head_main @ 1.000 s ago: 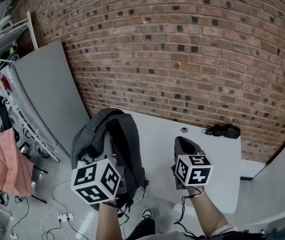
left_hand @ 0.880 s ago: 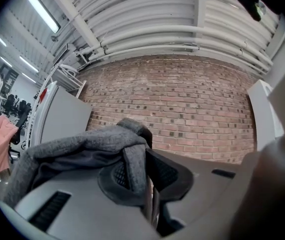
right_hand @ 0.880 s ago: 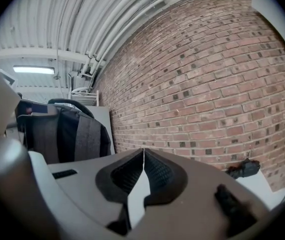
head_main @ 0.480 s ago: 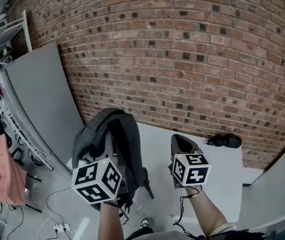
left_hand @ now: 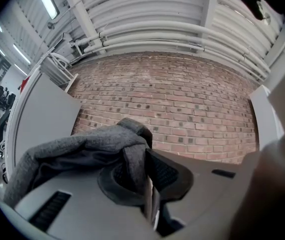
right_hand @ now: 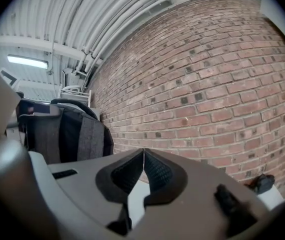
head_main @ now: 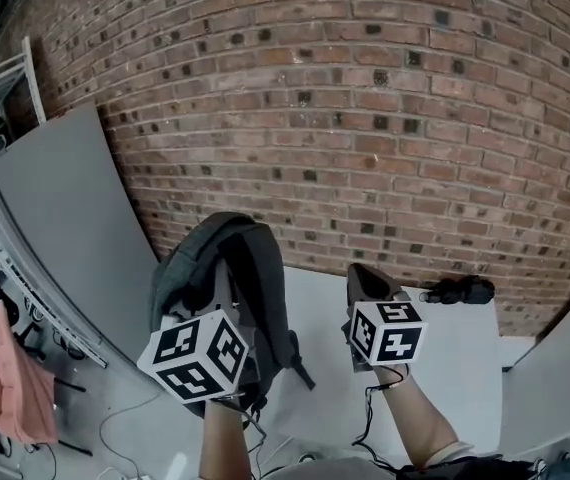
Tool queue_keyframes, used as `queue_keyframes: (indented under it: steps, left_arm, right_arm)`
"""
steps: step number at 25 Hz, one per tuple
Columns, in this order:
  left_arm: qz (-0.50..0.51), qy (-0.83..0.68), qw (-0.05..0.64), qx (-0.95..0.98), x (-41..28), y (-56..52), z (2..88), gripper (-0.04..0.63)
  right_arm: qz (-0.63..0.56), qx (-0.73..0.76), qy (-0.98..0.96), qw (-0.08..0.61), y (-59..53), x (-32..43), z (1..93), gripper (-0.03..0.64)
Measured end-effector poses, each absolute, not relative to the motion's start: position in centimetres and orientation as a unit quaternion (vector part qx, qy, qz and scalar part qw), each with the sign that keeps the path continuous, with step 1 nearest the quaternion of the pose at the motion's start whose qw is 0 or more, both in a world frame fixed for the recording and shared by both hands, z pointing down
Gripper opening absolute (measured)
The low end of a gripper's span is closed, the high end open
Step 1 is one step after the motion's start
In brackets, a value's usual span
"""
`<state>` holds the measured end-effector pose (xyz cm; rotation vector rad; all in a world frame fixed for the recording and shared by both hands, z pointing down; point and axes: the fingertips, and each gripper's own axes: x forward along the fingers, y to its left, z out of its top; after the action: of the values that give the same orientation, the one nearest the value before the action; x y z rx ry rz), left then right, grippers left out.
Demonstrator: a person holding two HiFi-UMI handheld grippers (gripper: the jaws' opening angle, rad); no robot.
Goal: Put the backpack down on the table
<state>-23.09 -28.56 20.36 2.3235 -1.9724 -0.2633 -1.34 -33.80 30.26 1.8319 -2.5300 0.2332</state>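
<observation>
Grey backpack (head_main: pixel 227 278), up in the air at the left edge of the white table (head_main: pixel 445 368), partly over the top and partly over the floor beside it; touching the top or not, impossible to tell. Pinched at a fold of grey fabric by the left gripper (left_hand: pixel 145 176), jaws nearly together with the fold squeezed between the pads. Seen again at the left of the right gripper view, upright, dark and lighter grey panels side by side.

On the table's far edge, close to the wall, a small black object (head_main: pixel 462 289), well apart from the backpack. Behind everything, a red brick wall (head_main: pixel 365 118). To the left, a large grey panel (head_main: pixel 65 218) leaning at the wall, then a white rack (head_main: pixel 0 258) and a pink cloth (head_main: pixel 0 373) low at the side. Overhead, white pipes (left_hand: pixel 157 31) and a strip light (right_hand: pixel 27 61).

Both forearms reaching forward from the bottom edge, side by side, grippers pointing level toward the wall. Right gripper (right_hand: pixel 143 156) over the table, near the backpack, jaws tip to tip and holding nothing.
</observation>
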Motion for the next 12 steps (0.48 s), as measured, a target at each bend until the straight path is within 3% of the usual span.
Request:
queue_keyframes:
  steps: [12]
  left_arm:
    - [-0.079,-0.619,0.068,0.779,-23.7,-35.3,22.2,0.035]
  right_arm:
    - [0.085,0.614,-0.785,0.030,-38.5,-1.6,32.3,0.031]
